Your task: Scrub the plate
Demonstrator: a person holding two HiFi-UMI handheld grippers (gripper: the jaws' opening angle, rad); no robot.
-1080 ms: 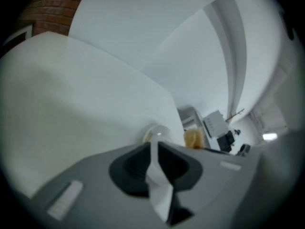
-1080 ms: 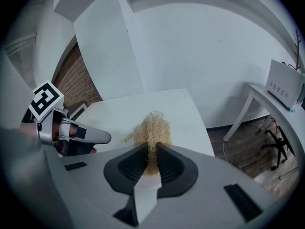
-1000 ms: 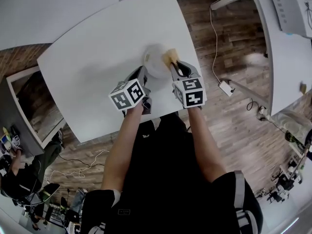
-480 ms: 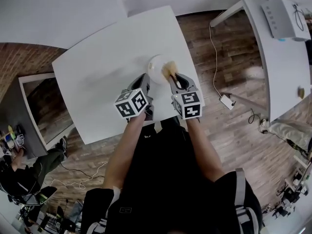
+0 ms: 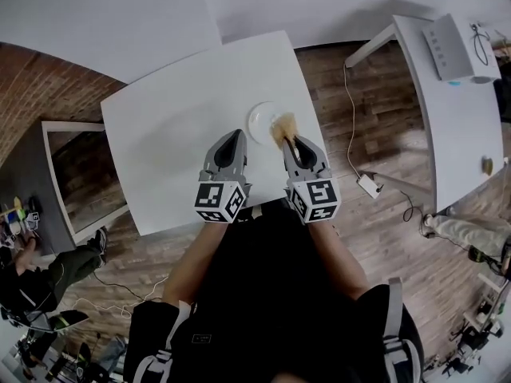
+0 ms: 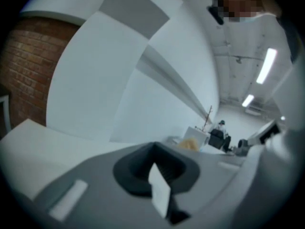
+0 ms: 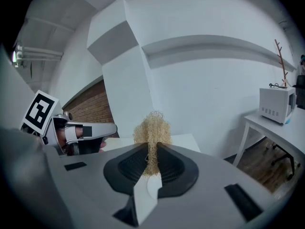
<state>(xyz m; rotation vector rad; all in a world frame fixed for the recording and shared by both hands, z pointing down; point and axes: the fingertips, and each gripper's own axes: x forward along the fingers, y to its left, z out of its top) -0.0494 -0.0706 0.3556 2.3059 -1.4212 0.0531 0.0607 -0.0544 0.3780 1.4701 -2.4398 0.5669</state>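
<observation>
**A:** How did the right tongs [image 7: 151,148] stand?

**B:** Clamped. In the right gripper view both dark pads pressed on a straw-coloured, fibrous scrubber [image 7: 151,127]. It was pinched at its lower part, and its frizzy tuft stuck out past the tips toward 12 o'clock.

**A:** And the left tongs [image 6: 153,149]?

**B:** Together, with nothing between them. The left gripper view showed the pads meeting without a gap and only pale wall beyond.

**A:** Where was the plate [image 5: 258,116]?

**B:** In the head view a small, round white plate lay flat on the white surface [image 5: 168,126], toward its right side. The scrubber overlapped the plate's rim at about 4 o'clock. Whether it actually pressed on the plate, I could not tell. The left tongs' tips were at the plate's 8 o'clock, near it but apart, pointing toward 12 o'clock over bare surface.

**A:** And the two tongs to each other?

**B:** Side by side and roughly parallel, the right at the left's 3 o'clock. The right gripper view caught the left one at its 9 o'clock.

**A:** Farther out?

**B:** A wooden floor [image 5: 383,150] lay at the surface's 3 o'clock, with a white cable [image 5: 349,94] trailing across it. Past that, at 2 o'clock, a white side table [image 5: 447,110] carried a white appliance [image 5: 457,27]. The left gripper view showed a brick wall [image 6: 24,75] at 9 o'clock.
</observation>
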